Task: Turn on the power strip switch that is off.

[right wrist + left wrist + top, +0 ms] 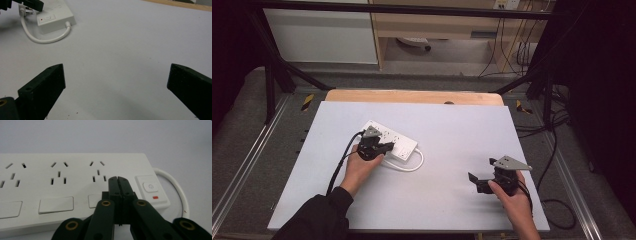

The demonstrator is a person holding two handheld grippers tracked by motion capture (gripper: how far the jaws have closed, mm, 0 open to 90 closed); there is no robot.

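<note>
A white power strip (390, 139) lies left of the middle of the grey counter (452, 200), its long axis running on a slant from far-left to near-right. Its short white cord (409, 166) loops out of the near-right end and curls back along the near side. At that same end sits the power button (150, 187), with a small red mark just below it.

The left tongs (117, 179) are pressed together with nothing between them, tips hovering over or touching the strip's top face just beside the button; contact cannot be told. The button lies a little to the right of the tips in the left gripper view, so a likely next move, judging from the pose, is a small sideways shift and a press. The left hand (358, 170) is much the nearer one.

The right tongs (483, 181) stand wide apart and empty, well away near the counter's near-right corner. Between them and the strip the counter is bare, leaving free room.
</note>
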